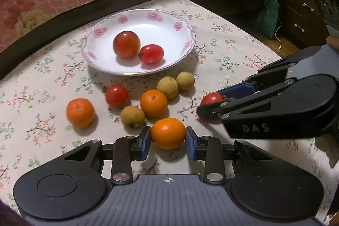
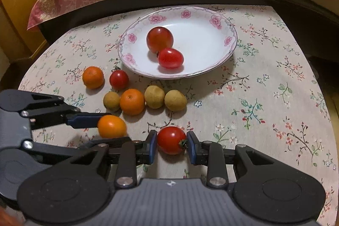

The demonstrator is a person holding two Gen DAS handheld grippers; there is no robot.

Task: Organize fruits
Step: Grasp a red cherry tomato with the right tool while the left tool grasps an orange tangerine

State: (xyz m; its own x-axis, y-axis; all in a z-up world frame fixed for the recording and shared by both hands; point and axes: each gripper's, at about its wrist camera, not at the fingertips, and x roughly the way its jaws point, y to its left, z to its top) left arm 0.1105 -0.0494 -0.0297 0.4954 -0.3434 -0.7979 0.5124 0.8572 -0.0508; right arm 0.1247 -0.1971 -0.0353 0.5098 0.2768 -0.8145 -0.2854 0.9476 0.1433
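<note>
On the plate (image 1: 135,20) I count two tomatoes (image 1: 126,44) so far, with two oranges (image 1: 80,112), three longans (image 1: 167,87) and one more tomato (image 1: 117,95) loose on the cloth (image 1: 233,52) just in front of it. My left gripper (image 1: 168,137) pinches a third orange (image 1: 168,133) between its pads, and my right gripper (image 2: 172,141) pinches another tomato (image 2: 171,139), both low over the cloth near me. By my reckoning the sorting is barely begun: two fruits placed, two in hand, six waiting.
</note>
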